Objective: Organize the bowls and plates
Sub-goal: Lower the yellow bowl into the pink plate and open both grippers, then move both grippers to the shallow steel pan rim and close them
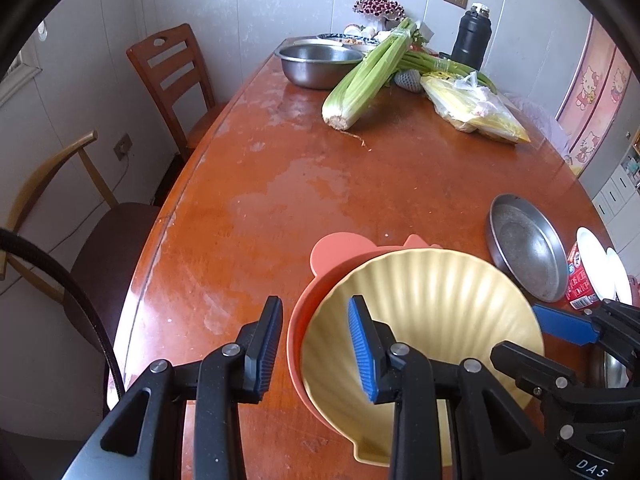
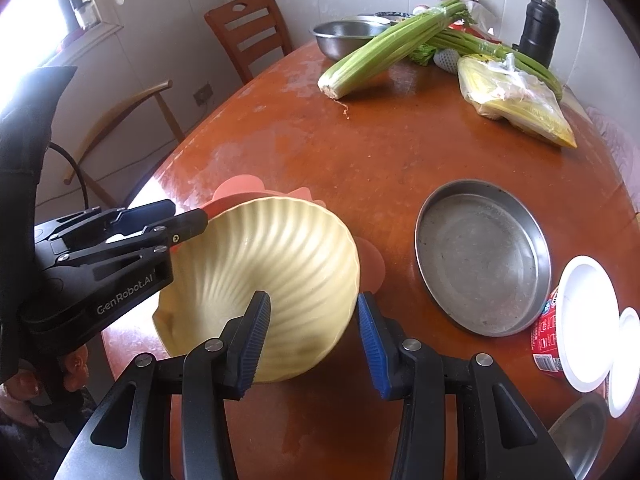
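- Straddling the left rim of the yellow bowl (image 1: pixel 432 320), your left gripper (image 1: pixel 316 344) has one finger inside the bowl and one outside; jaws wide, pads apart from the rim, nothing clamped.
- Your right gripper (image 2: pixel 312 340) straddles the bowl's right rim the same way: one finger over the inside, one outside. Jaws wide; can't tell if a pad touches the rim.
- Yellow bowl sits nested in the orange bowl (image 1: pixel 298 320) at the near edge of the table (image 1: pixel 280 160). From the right wrist view the yellow bowl (image 2: pixel 272 272) looks tilted, with the orange bowl (image 2: pixel 372 264) peeking out behind and beside it.
- Metal plate (image 2: pixel 480 256) lies flat just right of the bowls, apart from them.
- Red cup (image 2: pixel 552 332) with a white lid sits near the metal plate at the table's right edge.
- Far end: steel basin (image 1: pixel 320 64), celery (image 1: pixel 368 76), bagged yellow food (image 1: pixel 476 108), black flask (image 1: pixel 472 36).
- Two chairs along the table's left side, wooden chair (image 1: pixel 172 76) further back.
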Available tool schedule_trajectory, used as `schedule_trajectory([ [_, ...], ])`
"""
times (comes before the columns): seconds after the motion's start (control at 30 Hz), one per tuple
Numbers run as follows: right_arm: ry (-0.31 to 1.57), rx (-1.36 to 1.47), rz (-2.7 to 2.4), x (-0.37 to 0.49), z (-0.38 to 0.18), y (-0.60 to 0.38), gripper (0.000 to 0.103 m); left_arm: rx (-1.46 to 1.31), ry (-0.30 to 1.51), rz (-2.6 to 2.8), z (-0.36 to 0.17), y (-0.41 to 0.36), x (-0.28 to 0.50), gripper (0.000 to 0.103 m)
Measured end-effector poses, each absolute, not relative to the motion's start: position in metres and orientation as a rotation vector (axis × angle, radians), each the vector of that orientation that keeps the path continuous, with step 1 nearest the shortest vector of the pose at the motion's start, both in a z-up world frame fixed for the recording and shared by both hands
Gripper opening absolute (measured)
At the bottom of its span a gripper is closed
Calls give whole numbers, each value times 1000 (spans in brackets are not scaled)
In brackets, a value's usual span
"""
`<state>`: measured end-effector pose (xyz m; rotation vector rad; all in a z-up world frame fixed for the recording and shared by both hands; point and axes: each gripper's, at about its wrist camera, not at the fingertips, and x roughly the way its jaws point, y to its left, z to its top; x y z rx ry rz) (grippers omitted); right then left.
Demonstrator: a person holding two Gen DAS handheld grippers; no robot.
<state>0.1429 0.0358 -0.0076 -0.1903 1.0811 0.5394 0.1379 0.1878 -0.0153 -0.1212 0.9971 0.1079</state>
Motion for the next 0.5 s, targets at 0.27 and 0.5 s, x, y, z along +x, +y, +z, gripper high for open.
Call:
schedule_trajectory([
  [0.27,1041,-153,535,138,7,23,46,-101,969,90,1,176,133,39],
  [0.5,1024,-92,506,136,16,-2,46,-60,945,57,17,154,135,45],
])
